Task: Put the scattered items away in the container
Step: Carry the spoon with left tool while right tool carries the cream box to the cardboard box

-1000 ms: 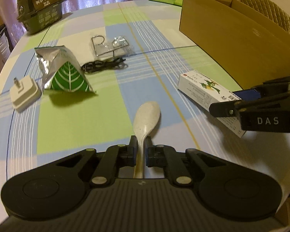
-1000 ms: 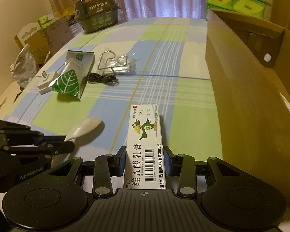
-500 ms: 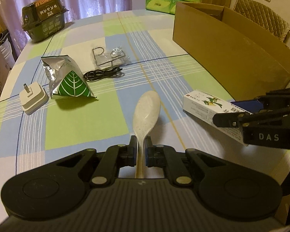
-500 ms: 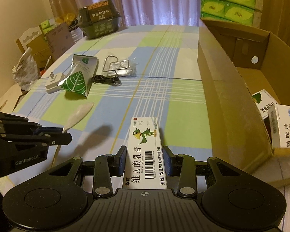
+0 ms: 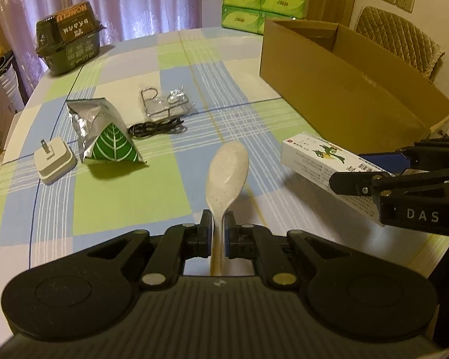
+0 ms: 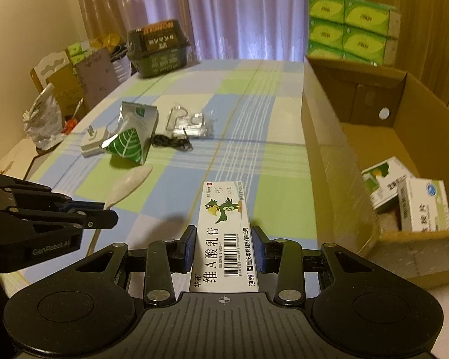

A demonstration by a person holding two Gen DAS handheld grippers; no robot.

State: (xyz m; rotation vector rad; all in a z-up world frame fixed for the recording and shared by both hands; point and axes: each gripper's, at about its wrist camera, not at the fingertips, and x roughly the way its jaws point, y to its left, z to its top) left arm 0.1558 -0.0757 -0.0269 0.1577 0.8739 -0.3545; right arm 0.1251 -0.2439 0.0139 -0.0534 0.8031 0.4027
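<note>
My left gripper (image 5: 218,229) is shut on the handle of a speckled white spoon (image 5: 227,173), held above the checked tablecloth. My right gripper (image 6: 223,246) is shut on a long white ointment box with a green parrot (image 6: 224,233), also lifted; that ointment box (image 5: 320,161) shows at the right in the left wrist view. The open cardboard box (image 6: 323,161) stands to the right, with two medicine boxes (image 6: 410,197) inside. On the table lie a silver-green leaf pouch (image 5: 104,137), a white plug adapter (image 5: 54,161), a black cable (image 5: 155,127) and a clear bag of metal hooks (image 5: 164,106).
A dark green food container (image 5: 68,45) stands at the table's far left corner. Stacked green tissue packs (image 6: 350,30) sit behind the cardboard box. A chair (image 5: 401,39) is beyond the box. Bags and cartons (image 6: 60,89) crowd the floor left of the table.
Both grippers have risen from the table with their loads, the spoon and the ointment box. The view into the cardboard box has opened up.
</note>
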